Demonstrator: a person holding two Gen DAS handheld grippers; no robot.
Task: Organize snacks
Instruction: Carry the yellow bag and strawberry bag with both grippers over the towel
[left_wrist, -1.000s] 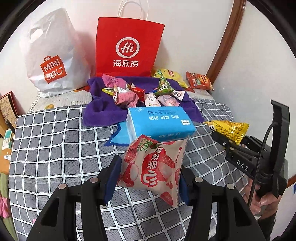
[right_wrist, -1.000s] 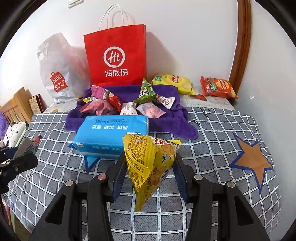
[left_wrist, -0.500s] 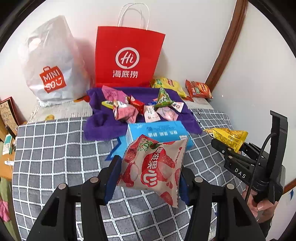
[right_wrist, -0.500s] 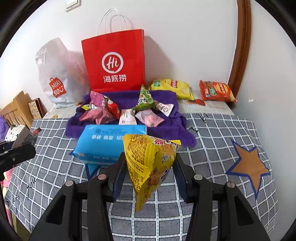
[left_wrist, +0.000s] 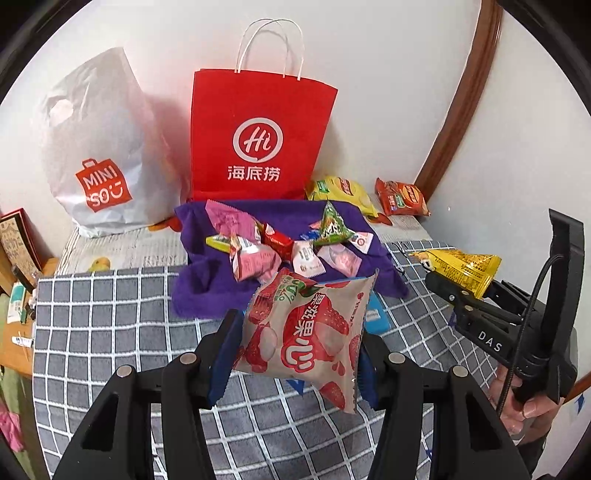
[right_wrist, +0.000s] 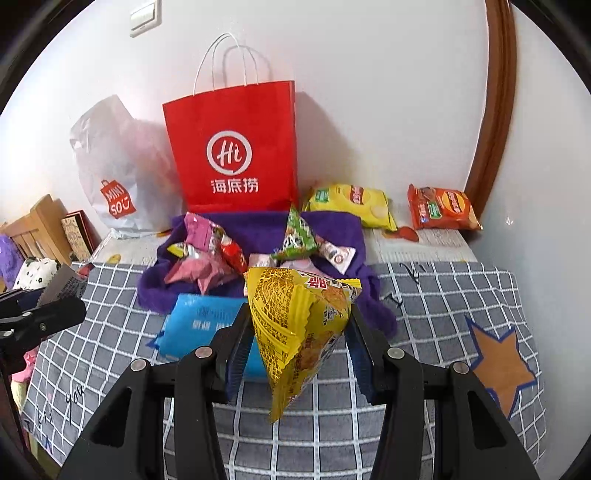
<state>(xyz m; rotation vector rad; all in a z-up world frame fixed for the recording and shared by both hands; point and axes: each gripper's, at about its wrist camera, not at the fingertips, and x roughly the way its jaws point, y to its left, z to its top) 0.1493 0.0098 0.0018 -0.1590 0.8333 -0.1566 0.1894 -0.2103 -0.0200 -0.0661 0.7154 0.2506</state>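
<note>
Checked grey cloth (left_wrist: 110, 325) covered the work surface, white grid lines, with an orange star patch (right_wrist: 502, 365) at the right side.

Red paper bag (left_wrist: 258, 140) stood upright against the wall, white handles up. White plastic bag (left_wrist: 96, 155) stood just left of it, slumped.

Purple towel (left_wrist: 207, 284) lay in front of the red bag, bunched at its near edge. Blue tissue pack (right_wrist: 195, 325) lay on the checked cloth against the towel's near edge, largely hidden behind the held packets in both views.

Yellow chip bag (right_wrist: 351, 203) and orange snack bag (right_wrist: 443, 208) lay near the wall to the right of the towel, apart from each other.

A heap of small snack packets (left_wrist: 251, 258) sat on the towel; among them a green triangular packet (left_wrist: 332, 227) standing point-up, and a red one (left_wrist: 277, 240) beside the pink ones.

Left gripper (left_wrist: 299, 354) was clamped on a strawberry snack packet (left_wrist: 306, 336), fingers pressing its two side edges; packet held clear above the cloth, in front of the towel.

Right gripper (right_wrist: 295, 343) was clamped on a yellow triangular packet (right_wrist: 299, 332), also held in the air above the cloth, lower corner hanging below the fingers. In the left wrist view that gripper appeared at the right, the yellow packet protruding from its tip.
</note>
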